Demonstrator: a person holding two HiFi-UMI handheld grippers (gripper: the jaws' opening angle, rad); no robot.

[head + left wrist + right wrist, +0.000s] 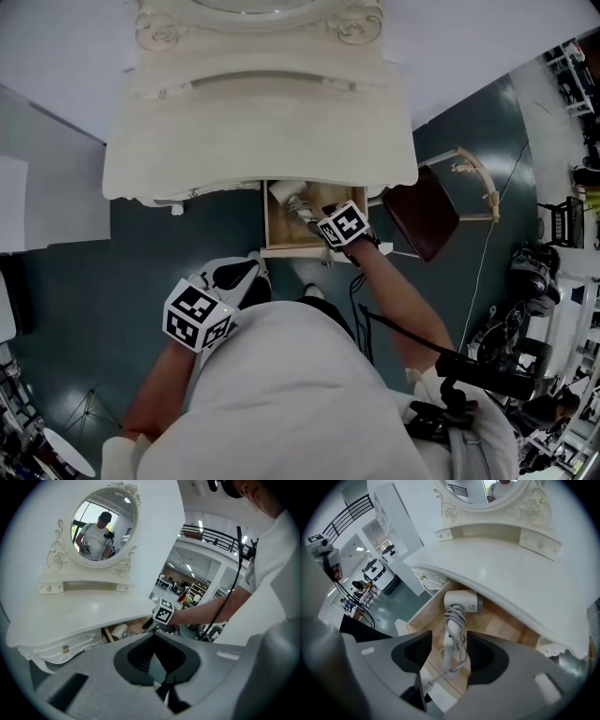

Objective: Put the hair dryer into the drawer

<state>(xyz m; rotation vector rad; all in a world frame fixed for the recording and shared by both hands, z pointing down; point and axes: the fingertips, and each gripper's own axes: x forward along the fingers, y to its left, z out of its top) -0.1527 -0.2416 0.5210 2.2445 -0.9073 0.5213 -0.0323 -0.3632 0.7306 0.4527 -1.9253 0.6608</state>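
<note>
The white hair dryer (461,603) lies in the open wooden drawer (425,616) under the white dressing table (258,131), its grey cord wound round the handle. In the head view the hair dryer (292,201) shows at the back of the drawer (275,230). My right gripper (450,653) hangs above the dryer's handle end, jaws open and clear of it, with nothing held. In the head view the right gripper (330,228) is over the drawer's right front corner. My left gripper (242,274) hovers over the floor in front of the table, left of the drawer. In its own view the left gripper (157,660) is shut and empty.
A wooden chair with a dark red seat (422,211) stands right of the table. An oval mirror (104,524) rises at the table's back. A closed drawer with a brass knob (65,648) sits left of the open one. Equipment and cables (534,281) crowd the right side.
</note>
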